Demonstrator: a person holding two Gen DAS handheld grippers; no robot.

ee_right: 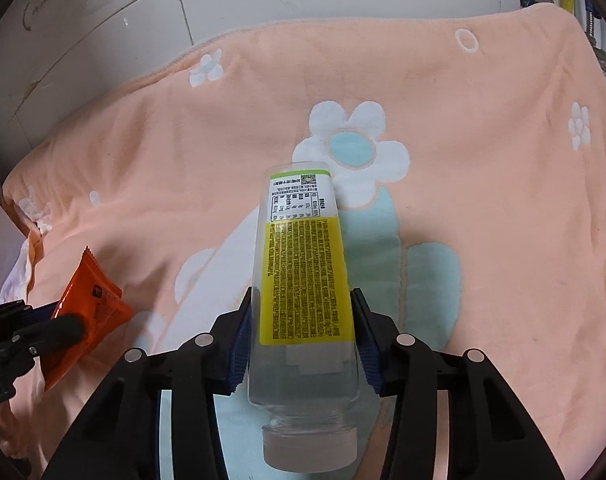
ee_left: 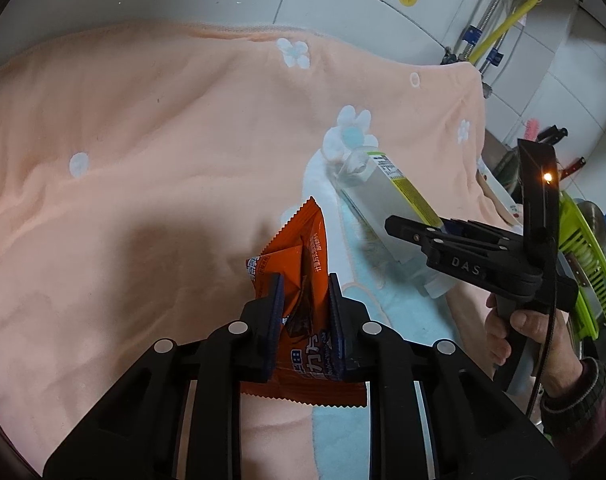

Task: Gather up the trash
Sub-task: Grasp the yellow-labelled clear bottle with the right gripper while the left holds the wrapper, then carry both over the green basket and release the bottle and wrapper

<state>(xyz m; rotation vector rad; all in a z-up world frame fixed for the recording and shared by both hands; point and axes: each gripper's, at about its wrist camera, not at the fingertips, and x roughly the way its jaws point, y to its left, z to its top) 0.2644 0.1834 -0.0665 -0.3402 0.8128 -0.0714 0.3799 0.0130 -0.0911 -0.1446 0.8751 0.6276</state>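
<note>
The left gripper [ee_left: 303,296] is clamped on an orange snack wrapper [ee_left: 299,256] pointing toward 12 o'clock. At its 3 o'clock, the right gripper [ee_right: 301,324] pinches a clear plastic bottle [ee_right: 303,272], long axis along the fingers, cap nearest the camera. The peach flowered blanket [ee_right: 483,200] lies open all round; no bin shows.

Right gripper [ee_right: 301,340] at frame centre-bottom, clamped on clear bottle [ee_right: 303,280] w/ yellow label, cap end toward camera. Peach flower towel [ee_right: 503,200] underneath. Lower left: left gripper [ee_right: 59,330] pinching orange wrapper [ee_right: 89,312]. White tile wall [ee_right: 143,0] up top.
</note>
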